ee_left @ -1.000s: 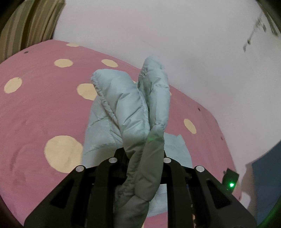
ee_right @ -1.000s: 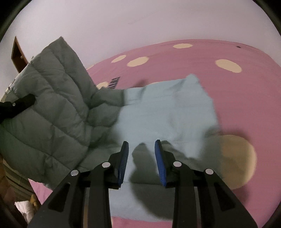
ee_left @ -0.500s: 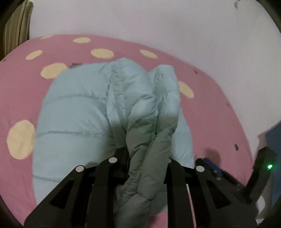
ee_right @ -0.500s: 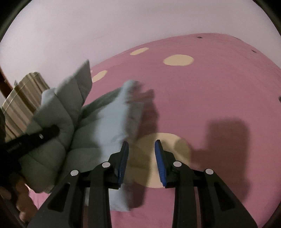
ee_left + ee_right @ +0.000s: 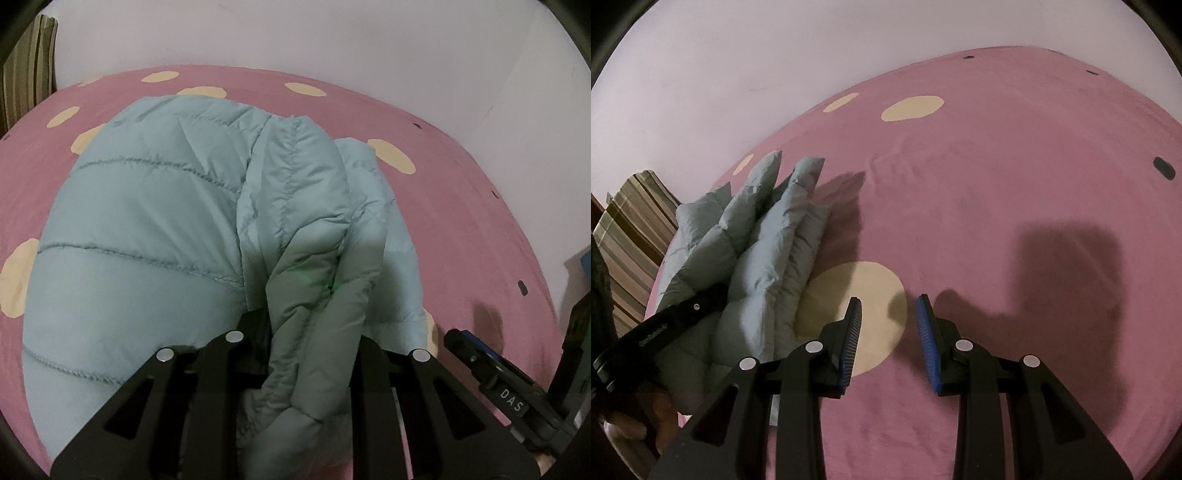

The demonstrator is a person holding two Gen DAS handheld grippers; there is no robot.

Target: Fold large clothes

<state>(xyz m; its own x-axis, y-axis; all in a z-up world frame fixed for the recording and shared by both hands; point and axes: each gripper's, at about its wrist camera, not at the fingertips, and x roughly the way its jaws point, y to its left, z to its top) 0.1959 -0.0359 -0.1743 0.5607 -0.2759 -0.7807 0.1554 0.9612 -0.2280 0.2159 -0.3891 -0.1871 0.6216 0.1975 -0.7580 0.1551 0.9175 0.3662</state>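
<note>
puffer jacket (image 5: pixel 155 229): pale blue-green, quilted, bunched in folds on pink dotted bed (image 5: pixel 461 206) | left gripper (image 5: pixel 310 347): fingers clamped on jacket fold | right gripper (image 5: pixel 890 332): fingers narrowly apart, empty, right of jacket

White lettering "DAS" on the black right gripper (image 5: pixel 511 398) body, lower right of left wrist frame, other gripper's lettering unreadable

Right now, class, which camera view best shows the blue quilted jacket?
The left wrist view: the blue quilted jacket fills the picture, stitching clear, a fold clamped in the left claw. The right wrist view shows only its bunched edge at the left, beside the empty right claw.
</note>
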